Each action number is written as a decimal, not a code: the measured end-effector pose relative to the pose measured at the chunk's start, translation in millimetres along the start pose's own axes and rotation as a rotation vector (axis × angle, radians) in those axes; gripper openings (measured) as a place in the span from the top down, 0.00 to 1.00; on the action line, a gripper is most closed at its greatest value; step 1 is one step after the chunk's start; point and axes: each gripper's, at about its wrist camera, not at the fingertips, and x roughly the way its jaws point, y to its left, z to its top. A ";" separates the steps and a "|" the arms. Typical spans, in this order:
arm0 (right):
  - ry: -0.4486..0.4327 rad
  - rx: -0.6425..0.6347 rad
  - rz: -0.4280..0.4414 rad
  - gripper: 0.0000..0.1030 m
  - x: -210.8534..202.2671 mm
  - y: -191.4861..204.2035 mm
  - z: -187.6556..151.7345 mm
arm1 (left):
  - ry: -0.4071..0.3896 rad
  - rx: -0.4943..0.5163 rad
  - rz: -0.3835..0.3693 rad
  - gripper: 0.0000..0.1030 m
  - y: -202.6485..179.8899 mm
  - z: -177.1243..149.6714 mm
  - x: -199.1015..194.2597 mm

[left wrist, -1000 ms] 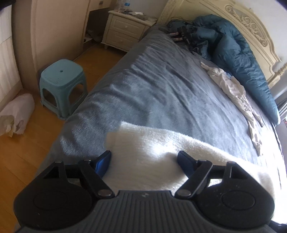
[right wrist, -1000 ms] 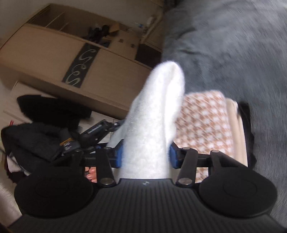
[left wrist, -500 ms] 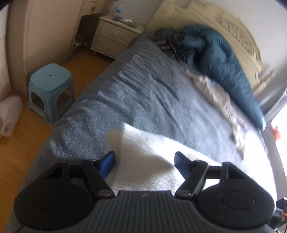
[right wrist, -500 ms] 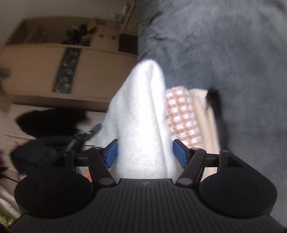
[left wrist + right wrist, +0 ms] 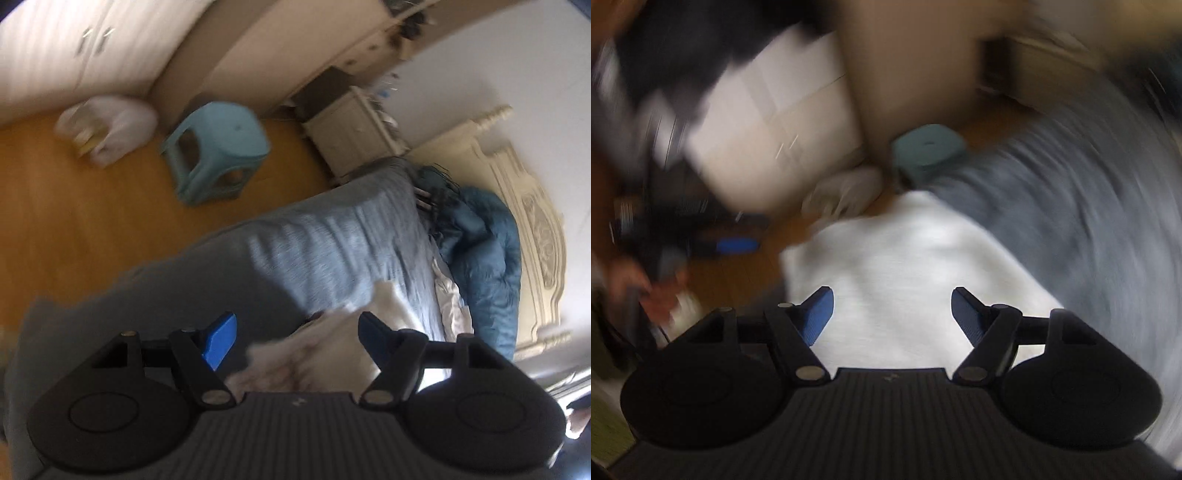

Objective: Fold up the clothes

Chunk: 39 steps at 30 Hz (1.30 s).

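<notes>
Now white fleece garment (image 5: 905,266) seen lying on grey bed (image 5: 1089,206) near its edge, directly ahead of and under right gripper (image 5: 892,314). Right jaws just opened wide, nothing pinched. Left gripper (image 5: 297,334) spread too, empty, over garment's other part.

My white fleecy garment (image 5: 908,273) lies spread flat at the edge of the grey bed cover, one end reaching toward the floor side, its pile blurred, with a cream fabric (image 5: 388,306) just beside it.
</notes>
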 end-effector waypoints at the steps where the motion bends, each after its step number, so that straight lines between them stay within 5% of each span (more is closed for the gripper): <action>1: 0.017 -0.095 -0.012 0.31 12.8 24.5 6.5 | 0.008 -0.023 -0.011 0.29 9.6 -2.9 1.0; 7: 0.087 -0.397 -0.085 0.25 72.4 106.8 -10.7 | 0.069 -0.149 -0.128 0.34 50.4 -13.2 29.1; 11: 0.099 -0.598 -0.301 0.28 98.7 130.4 -24.4 | 0.089 -0.172 -0.219 0.34 58.7 -11.4 49.4; 12: 0.095 -0.560 -0.315 0.42 97.9 126.3 -21.2 | 0.098 -0.171 -0.237 0.34 58.7 -9.0 54.3; 15: 0.095 -0.345 -0.290 0.57 90.5 103.6 -4.2 | 0.118 -0.170 -0.290 0.34 53.8 -1.5 64.5; 20: 0.088 0.069 -0.165 0.68 78.4 54.5 15.7 | 0.135 -0.147 -0.343 0.34 46.2 -2.7 66.0; 25: 0.081 0.337 -0.044 0.71 72.8 17.4 14.8 | 0.167 -0.234 -0.374 0.34 58.4 -19.1 64.4; 29: 0.071 0.411 -0.006 0.71 71.4 8.7 6.4 | 0.160 -0.269 -0.374 0.34 64.0 -29.4 68.8; 36: 0.034 0.642 0.093 0.73 69.5 -18.1 -3.9 | 0.126 -0.175 -0.271 0.34 70.4 -28.7 61.4; 39: 0.018 0.683 0.120 0.74 68.8 -21.8 -9.2 | 0.137 -0.060 -0.274 0.35 56.2 -28.7 59.9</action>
